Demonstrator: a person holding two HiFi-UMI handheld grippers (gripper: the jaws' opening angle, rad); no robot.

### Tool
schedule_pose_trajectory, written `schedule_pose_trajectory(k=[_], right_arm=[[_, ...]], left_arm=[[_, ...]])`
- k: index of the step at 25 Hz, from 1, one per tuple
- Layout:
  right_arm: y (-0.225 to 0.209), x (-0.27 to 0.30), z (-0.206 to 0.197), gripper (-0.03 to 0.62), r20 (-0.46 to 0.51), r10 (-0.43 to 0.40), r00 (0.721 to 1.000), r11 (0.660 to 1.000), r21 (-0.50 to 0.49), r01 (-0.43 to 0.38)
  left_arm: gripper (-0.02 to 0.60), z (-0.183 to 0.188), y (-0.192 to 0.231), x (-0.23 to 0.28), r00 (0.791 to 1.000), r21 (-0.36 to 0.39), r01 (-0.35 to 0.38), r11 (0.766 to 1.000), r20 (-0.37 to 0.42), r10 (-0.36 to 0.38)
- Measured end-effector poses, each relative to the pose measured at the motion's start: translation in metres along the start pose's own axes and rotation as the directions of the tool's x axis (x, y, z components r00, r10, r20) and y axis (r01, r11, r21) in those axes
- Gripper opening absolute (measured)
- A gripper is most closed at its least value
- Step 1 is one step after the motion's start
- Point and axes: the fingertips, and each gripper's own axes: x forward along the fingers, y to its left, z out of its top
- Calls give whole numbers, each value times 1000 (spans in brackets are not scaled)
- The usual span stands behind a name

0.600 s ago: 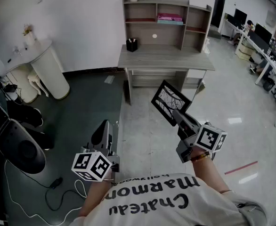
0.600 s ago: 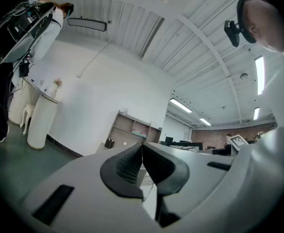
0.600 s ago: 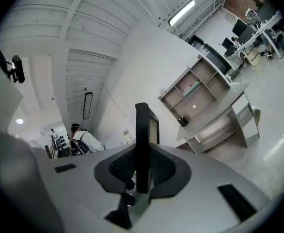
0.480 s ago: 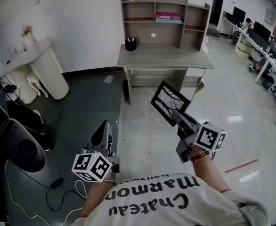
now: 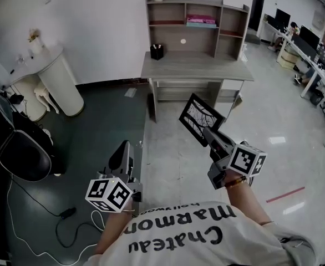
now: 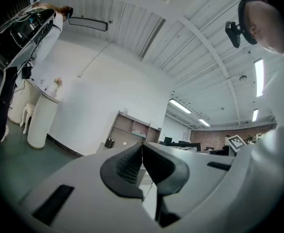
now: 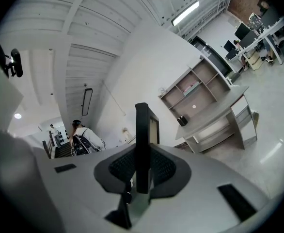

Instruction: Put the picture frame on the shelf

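Note:
A black picture frame (image 5: 200, 118) with a pale branch print hangs in the air in front of the desk, and my right gripper (image 5: 207, 134) is shut on its lower edge. In the right gripper view the picture frame (image 7: 142, 130) stands edge-on between the pads. The grey shelf unit (image 5: 196, 24) stands on the wooden desk (image 5: 196, 68) against the white wall, some way ahead. My left gripper (image 5: 122, 151) is low at the left, shut and empty; its pads meet in the left gripper view (image 6: 142, 161).
A black pen holder (image 5: 156, 51) stands on the desk's left side. Pink and teal books (image 5: 200, 21) lie in an upper shelf compartment. A white round stand (image 5: 60, 82) is at the left wall. A dark chair (image 5: 24, 159) and cables are on the floor at the left. Office desks (image 5: 312, 60) line the right.
The view has shifted slightly; the desk and shelf sit a touch further right. Both grippers and the frame keep their places.

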Motion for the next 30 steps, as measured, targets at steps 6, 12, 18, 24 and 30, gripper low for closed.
schedule_pose_trajectory(k=[6, 12, 18, 24, 30], right_arm=[[22, 11, -9, 69, 13, 26, 1000, 1000, -14, -26], [32, 26, -41, 70, -17, 46, 999, 999, -10, -46], [10, 32, -57, 71, -37, -9, 999, 999, 45, 11], [-24, 54, -37, 71, -8, -49, 999, 995, 81, 50], [-63, 97, -8, 71, -25, -62, 998, 996, 61, 63]], left_arm=[[17, 16, 15, -15, 1000, 19, 11, 1000, 23, -11], [17, 3, 42, -33, 1000, 7, -10, 1000, 13, 10], [17, -8, 65, -24, 999, -9, -35, 999, -32, 35], [17, -18, 65, 21, 998, -11, 9, 1000, -69, -10], [17, -17, 71, 90, 997, -19, 38, 999, -66, -39]])
